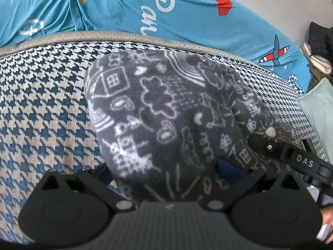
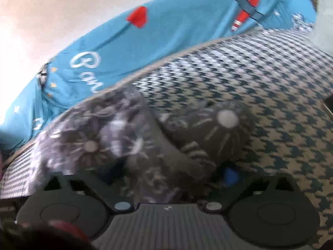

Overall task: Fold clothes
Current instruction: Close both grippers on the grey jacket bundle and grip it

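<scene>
Left wrist view: the left gripper [image 1: 164,166] has its jaws clamped on the grey doodle-print fleece garment [image 1: 164,112], lifting its edge off the houndstooth blanket [image 1: 41,114] for folding. Right wrist view: the right gripper [image 2: 166,173] likewise pinches fleece, sharing the load.

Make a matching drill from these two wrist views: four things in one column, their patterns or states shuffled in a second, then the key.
1. fleece garment
2. bed cover
3. blue sheet
4. left gripper

A. navy and white houndstooth weave
B. white script lettering, red planes
C. dark grey with white doodle print
D. fleece bunched between its fingers

Pairs: 1-C, 2-A, 3-B, 4-D
</scene>
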{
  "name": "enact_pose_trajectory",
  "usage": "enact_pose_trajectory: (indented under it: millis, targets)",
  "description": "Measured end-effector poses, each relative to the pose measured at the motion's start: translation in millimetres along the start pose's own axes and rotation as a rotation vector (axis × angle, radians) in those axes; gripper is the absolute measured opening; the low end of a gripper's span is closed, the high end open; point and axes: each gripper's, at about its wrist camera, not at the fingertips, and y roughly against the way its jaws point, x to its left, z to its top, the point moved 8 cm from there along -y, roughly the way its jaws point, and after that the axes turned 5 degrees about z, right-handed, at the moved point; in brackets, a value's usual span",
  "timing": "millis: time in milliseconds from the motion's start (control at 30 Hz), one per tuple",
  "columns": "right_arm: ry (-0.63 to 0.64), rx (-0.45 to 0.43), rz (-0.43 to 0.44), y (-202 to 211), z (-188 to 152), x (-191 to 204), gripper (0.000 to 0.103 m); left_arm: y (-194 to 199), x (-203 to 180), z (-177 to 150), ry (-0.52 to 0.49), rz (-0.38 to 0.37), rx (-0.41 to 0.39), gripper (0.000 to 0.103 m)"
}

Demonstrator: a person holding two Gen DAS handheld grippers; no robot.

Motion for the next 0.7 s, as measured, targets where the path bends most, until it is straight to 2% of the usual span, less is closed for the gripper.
enact_pose_trajectory:
  millis: [67,167,200,267,367,467,700]
  targets:
    - [0.041,-0.017,-0.004,4.2,2.2,6.1,0.065,0.3,-1.8,0.4,-0.008,-0.003,-0.006,0.099]
    - [0.089,-0.039,-0.02,12.2,7.5,14.3,0.046,4.3,-4.2,3.5,-0.028,0.0,-0.028,0.089]
    - [0.102,-0.047,-0.023,15.0,9.1,17.5,0.044,6.9,-4.9,4.1,-0.038,0.003,-0.04,0.086]
    - [0.14,-0.063,-0.034,18.8,10.1,24.0,0.041,12.0,-6.7,5.1,-0.052,0.011,-0.062,0.074]
    - [0.204,-0.088,-0.056,24.8,10.7,35.5,0.038,18.5,-6.0,6.7,-0.056,0.018,-0.084,0.063]
    - [0.254,-0.117,-0.064,32.3,13.0,47.6,0.038,29.0,-1.8,4.4,-0.059,0.024,-0.098,0.058]
    - [0.303,-0.149,-0.037,43.6,14.1,69.7,0.037,50.8,8.7,2.2,-0.05,0.068,-0.122,0.058]
